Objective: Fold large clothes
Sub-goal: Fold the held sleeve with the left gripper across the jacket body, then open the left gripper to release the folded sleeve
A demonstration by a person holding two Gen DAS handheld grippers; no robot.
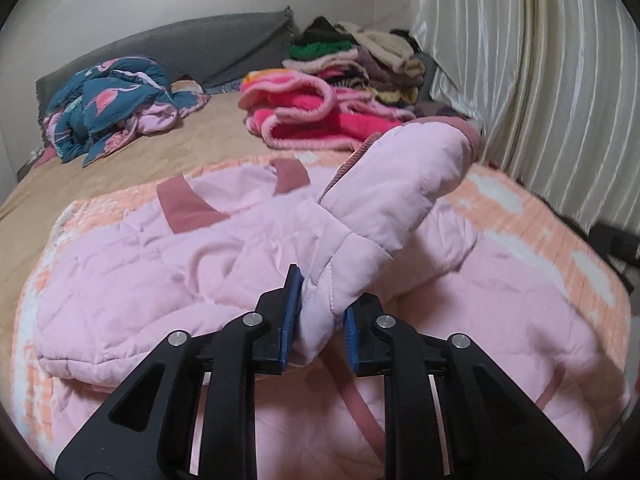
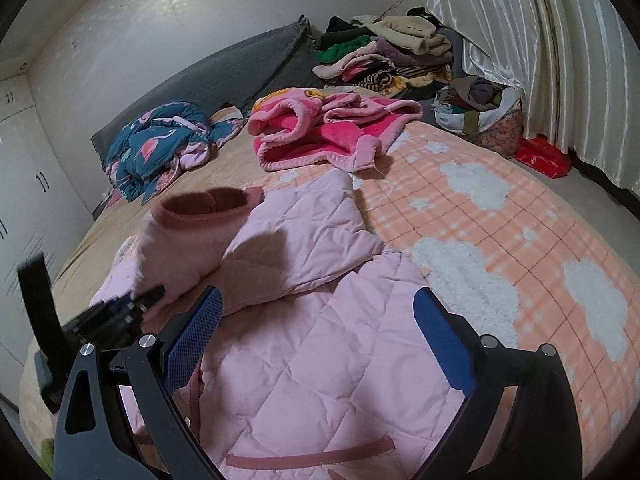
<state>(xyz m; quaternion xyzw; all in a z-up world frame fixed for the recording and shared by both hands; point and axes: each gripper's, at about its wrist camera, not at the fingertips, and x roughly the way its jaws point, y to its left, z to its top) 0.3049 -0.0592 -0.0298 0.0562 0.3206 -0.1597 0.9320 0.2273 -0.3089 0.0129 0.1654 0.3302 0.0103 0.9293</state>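
Note:
A pale pink quilted jacket point(image 1: 160, 264) with dusty-rose trim lies spread on the bed, also in the right wrist view point(image 2: 320, 344). My left gripper point(image 1: 318, 312) is shut on the jacket's sleeve point(image 1: 400, 184) and holds it lifted, its rose cuff pointing away. In the right wrist view the left gripper point(image 2: 136, 304) shows at the left with the raised sleeve point(image 2: 188, 236). My right gripper point(image 2: 316, 328) is open and empty, hovering just above the jacket's body.
The bed has an orange plaid blanket with white clouds point(image 2: 520, 240). A hot-pink fleece garment point(image 2: 320, 132), a blue flamingo-print bundle point(image 2: 156, 144) and a stack of folded clothes point(image 2: 384, 52) lie farther back. A bag of clothes point(image 2: 480, 112) and curtains point(image 2: 520, 20) stand at the right.

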